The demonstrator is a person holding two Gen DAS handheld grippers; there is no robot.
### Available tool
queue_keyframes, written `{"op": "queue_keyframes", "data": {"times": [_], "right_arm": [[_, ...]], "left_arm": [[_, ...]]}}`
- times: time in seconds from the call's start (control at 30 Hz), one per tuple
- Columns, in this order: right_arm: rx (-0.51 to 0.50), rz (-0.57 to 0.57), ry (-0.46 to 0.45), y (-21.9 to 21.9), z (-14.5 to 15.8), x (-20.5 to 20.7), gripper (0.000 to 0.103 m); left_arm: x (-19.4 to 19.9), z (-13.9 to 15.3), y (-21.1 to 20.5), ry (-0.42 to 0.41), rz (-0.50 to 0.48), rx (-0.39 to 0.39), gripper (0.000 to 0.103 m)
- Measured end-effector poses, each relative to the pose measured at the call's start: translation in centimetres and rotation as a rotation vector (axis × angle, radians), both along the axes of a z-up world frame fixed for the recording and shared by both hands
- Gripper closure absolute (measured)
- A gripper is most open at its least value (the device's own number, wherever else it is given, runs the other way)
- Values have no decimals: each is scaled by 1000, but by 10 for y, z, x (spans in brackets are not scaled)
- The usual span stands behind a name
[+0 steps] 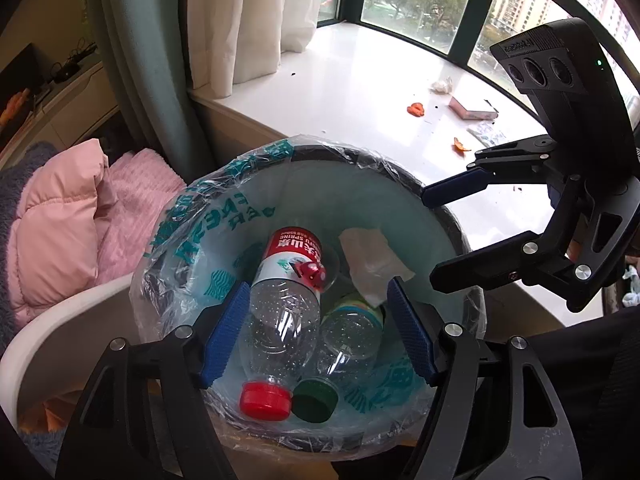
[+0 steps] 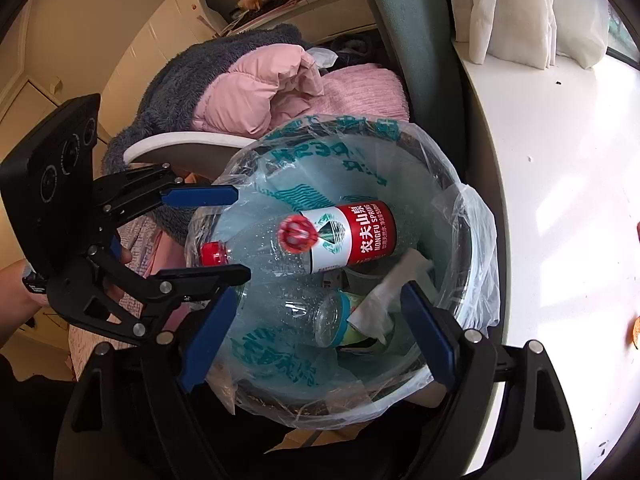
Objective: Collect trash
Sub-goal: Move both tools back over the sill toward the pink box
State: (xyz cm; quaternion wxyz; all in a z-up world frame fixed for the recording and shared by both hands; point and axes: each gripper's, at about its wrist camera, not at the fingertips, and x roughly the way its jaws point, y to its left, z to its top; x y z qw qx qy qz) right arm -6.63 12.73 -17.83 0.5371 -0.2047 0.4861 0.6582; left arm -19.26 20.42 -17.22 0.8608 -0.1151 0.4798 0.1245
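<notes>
Hovering with fingers spread and empty over the lined bin [image 1: 452,216], both grippers are facing collected bottles, while remaining scraps [image 1: 416,109] are lying across the sill [image 1: 360,80], nearer the right gripper [image 1: 430,236] than the left gripper [image 1: 316,332].

A red-capped bottle [image 1: 280,320] with red-and-white label lies in the teal-printed clear bin liner [image 1: 192,240].
</notes>
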Motion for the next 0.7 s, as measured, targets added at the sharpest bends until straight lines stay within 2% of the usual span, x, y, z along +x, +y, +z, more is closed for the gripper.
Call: {"op": "queue_keyframes", "data": {"times": [0.13, 0.2, 0.27, 0.47, 0.7], "right_arm": [[43, -34, -12, -9, 9, 4, 15], [58, -61, -23, -14, 13, 8, 15], [74, -99, -40, -21, 17, 13, 15], [119, -251, -91, -47, 28, 39, 15], [114, -396, -111, -83, 28, 78, 15]], "left_arm": [[-1, 5, -1, -17, 16, 17, 17], [-1, 8, -1, -28, 23, 17, 8], [0, 10, -2, -36, 29, 19, 6], [6, 16, -6, -41, 19, 22, 6], [29, 29, -14, -67, -30, 21, 6]]}}
